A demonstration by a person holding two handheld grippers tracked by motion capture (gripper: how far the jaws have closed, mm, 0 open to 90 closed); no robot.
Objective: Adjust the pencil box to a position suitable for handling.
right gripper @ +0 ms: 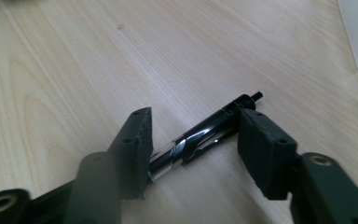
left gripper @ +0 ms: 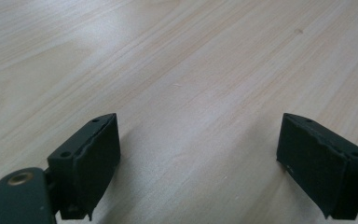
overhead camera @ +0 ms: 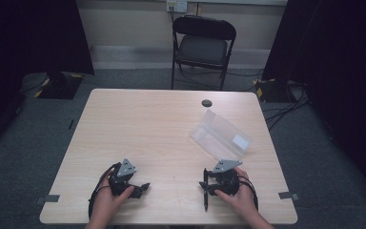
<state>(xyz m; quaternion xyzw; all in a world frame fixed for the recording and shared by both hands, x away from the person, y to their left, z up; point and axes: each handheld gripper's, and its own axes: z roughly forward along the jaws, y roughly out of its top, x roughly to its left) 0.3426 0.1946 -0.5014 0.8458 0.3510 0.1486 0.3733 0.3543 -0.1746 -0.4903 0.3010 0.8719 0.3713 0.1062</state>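
On the wooden table (overhead camera: pixel 171 124) an open clear case (overhead camera: pixel 221 135) lies near the right gripper (right gripper: pixel 193 135), apparently empty. That gripper's jaws straddle a black pen (right gripper: pixel 205 133) lying flat on the wood; whether they pinch it I cannot tell, so pickup and boxing seem left. The left gripper (left gripper: pixel 198 154) rests spread wide and empty.

- Light beech-pattern wooden table (overhead camera: pixel 138 124): pale tan with fine straight grain streaks; a small dark round plug (overhead camera: pixel 207 103) near its far edge
- Slim glossy black pen (right gripper: pixel 205 135): black barrel with a silver band and bright glints
- Clear plastic box (overhead camera: pixel 220 135): see-through, frosty white, one small white label
- Left gripper (left gripper: pixel 198 163): matt black jaws; grey plate on top
- Right gripper (right gripper: pixel 193 149): matt black; same grey plate
- Black folding metal chair (overhead camera: pixel 203 47): dark grey seat
- Floor: grey carpet; yellow-black striped tape at the stands
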